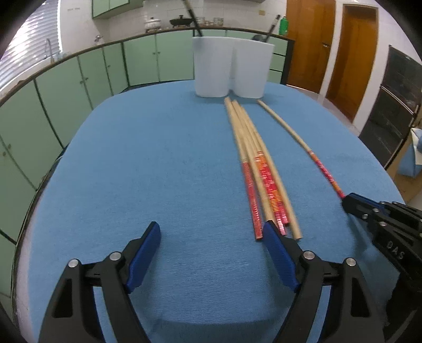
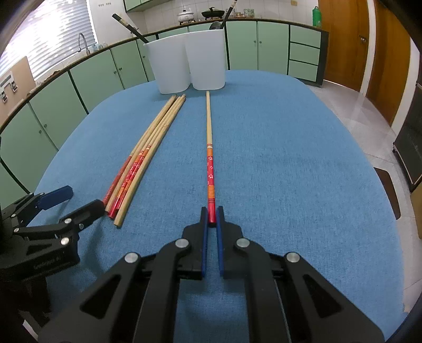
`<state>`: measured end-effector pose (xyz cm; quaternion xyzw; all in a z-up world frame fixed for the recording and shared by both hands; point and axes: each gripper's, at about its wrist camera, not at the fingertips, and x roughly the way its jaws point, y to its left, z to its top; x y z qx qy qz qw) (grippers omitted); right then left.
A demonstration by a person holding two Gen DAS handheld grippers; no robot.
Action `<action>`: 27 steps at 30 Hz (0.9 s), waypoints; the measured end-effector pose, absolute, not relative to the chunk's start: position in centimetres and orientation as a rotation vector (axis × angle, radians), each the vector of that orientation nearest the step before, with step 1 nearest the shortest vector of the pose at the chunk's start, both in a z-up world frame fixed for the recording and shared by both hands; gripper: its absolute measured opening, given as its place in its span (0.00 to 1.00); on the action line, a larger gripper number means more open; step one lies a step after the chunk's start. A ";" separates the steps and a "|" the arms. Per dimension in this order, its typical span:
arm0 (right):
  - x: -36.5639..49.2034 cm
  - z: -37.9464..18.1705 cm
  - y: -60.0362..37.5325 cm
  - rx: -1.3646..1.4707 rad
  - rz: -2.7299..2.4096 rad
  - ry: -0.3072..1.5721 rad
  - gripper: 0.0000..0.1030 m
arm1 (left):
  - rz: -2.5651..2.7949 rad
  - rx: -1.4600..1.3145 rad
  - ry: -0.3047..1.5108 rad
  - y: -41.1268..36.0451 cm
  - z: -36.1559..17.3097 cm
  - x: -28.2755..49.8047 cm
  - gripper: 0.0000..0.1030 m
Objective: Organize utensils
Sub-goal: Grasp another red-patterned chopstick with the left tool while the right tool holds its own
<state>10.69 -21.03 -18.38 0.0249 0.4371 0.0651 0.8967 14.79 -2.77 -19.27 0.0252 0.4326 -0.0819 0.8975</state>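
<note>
Your right gripper point(image 2: 211, 214) has its jaws pinched almost together on the red, patterned end of a single chopstick point(image 2: 209, 147), which lies straight ahead on the blue tablecloth point(image 2: 290, 163) with its bare wooden tip pointing at the white holder point(image 2: 188, 63). Your left gripper point(image 1: 211, 237) is spread wide and has hold of nothing; its right pad sits just at the near ends of the bundle of chopsticks point(image 1: 253, 163), with its left pad out over bare cloth.

That bundle lies just to the left of the single chopstick, set apart from it, fanned slightly at the near end and bunched together toward the holder. The holder stands at the far edge of the table as two joined white compartments, and each already has a dark-handled utensil point(image 2: 126, 25) leaning out of it. Beyond the table run green cabinets point(image 2: 105, 71) under a counter with pots point(image 2: 186, 15), and wooden doors point(image 2: 343, 42) stand off to the right.
</note>
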 end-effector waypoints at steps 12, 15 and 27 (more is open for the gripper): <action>10.6 -18.3 -21.0 0.038 0.144 0.909 0.06 | -0.154 0.068 0.900 -3.1 -19.2 14.8 0.75; 10.6 -18.3 -21.0 0.025 0.152 0.910 0.06 | -0.159 0.071 0.899 -3.2 -19.1 14.9 0.70; 10.7 -18.4 -21.0 0.036 0.166 0.911 0.07 | -0.212 0.046 0.885 -4.4 -19.0 14.7 0.11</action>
